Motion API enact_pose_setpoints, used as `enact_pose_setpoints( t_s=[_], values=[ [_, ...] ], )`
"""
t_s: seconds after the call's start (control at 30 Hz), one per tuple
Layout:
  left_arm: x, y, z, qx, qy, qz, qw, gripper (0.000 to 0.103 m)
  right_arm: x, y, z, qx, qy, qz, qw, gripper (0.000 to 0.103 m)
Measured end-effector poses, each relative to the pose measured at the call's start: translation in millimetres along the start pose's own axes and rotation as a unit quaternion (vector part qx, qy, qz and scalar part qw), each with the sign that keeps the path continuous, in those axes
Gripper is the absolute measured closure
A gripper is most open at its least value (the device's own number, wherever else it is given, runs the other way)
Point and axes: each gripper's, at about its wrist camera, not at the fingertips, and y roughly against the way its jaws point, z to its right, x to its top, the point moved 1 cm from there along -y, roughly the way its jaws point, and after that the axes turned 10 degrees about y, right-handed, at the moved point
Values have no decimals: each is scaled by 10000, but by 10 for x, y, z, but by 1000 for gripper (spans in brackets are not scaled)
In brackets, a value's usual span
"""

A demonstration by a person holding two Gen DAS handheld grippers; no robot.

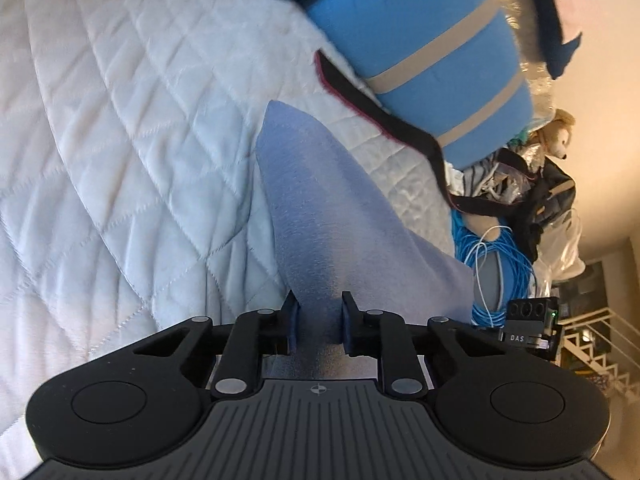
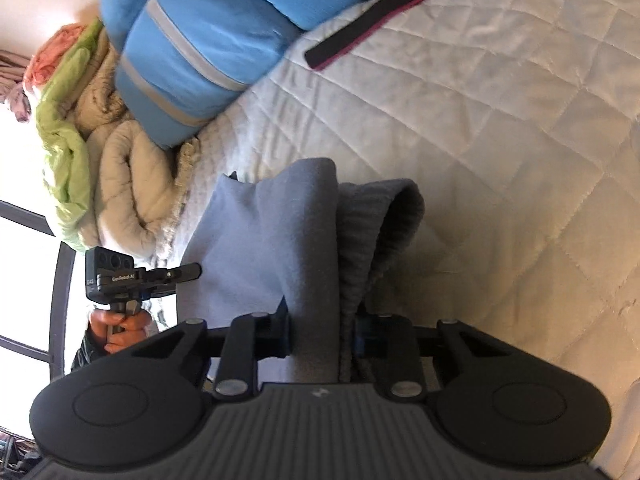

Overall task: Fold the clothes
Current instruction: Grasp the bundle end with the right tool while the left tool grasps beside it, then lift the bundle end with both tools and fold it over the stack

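A white quilt (image 1: 120, 128) covers the bed, soft and slightly glossy, stitched in a diamond pattern; it fills the left and centre of the left wrist view and the right half of the right wrist view. At the top of both views lies a thick blue bolster (image 1: 432, 52), rounded and smooth, banded with pale grey stripes. A flat black strap (image 1: 376, 108) with a red edge runs out from under it across the quilt. In the upper left of the right wrist view sits a heap of bedding (image 2: 120, 184), puffy beige folds with a crinkled green layer on top. At the right edge of the left wrist view there is a coil of blue cable (image 1: 516, 264) and a plush toy (image 1: 560, 132) among clutter.

The garment (image 1: 316, 216) is a grey-blue fleece, matte and finely napped. It hangs lifted off the quilt at centre frame in both views. In the right wrist view its ribbed cuff or hem (image 2: 380, 232) droops in a rounded loop beside a smooth doubled fold.

The left claw (image 1: 319, 322) is clenched on a bunched ridge of fleece, its blue pads pressing either side. The right claw (image 2: 322, 332) likewise grips the gathered cloth, the fold and ribbed band squeezed between its pads.

At lower left of the right wrist view a hand (image 2: 120, 328) grasps the other tool's handle from below, that tool lying level and pointing towards the garment.
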Motion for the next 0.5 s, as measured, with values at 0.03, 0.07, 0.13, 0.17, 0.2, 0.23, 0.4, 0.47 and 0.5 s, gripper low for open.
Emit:
enact_pose_setpoints(
  t_s=[0.03, 0.07, 0.13, 0.17, 0.2, 0.23, 0.4, 0.47, 0.5],
  values=[
    [8, 46, 12, 58, 33, -4, 10000, 84, -4, -4, -30, 36, -32, -6, 10000, 74],
    [11, 84, 19, 122, 31, 0, 9999, 84, -10, -26, -60, 63, -35, -32, 10000, 74],
    [9, 157, 16, 220, 30, 29, 9997, 84, -15, -81, -119, 104, 18, -79, 9999, 74],
    [4, 192, 11, 254, 35, 43, 9997, 84, -10, -107, -142, 121, 44, -91, 9999, 74],
    [-5, 224, 3, 261, 31, 63, 9996, 84, -5, -133, -165, 138, 70, -102, 9998, 74],
    [-9, 266, -11, 265, 27, 80, 9996, 84, 2, -158, -190, 153, 94, -112, 9998, 74],
    [55, 396, -44, 262, 50, 220, 9994, 84, 124, -271, -331, 170, 275, -111, 9994, 74],
    [118, 426, -43, 263, 41, 268, 9993, 84, 203, -305, -372, 175, 331, -88, 9993, 74],
    [156, 434, -40, 260, 27, 291, 9992, 84, 248, -318, -381, 187, 349, -71, 9992, 74]
  ],
)
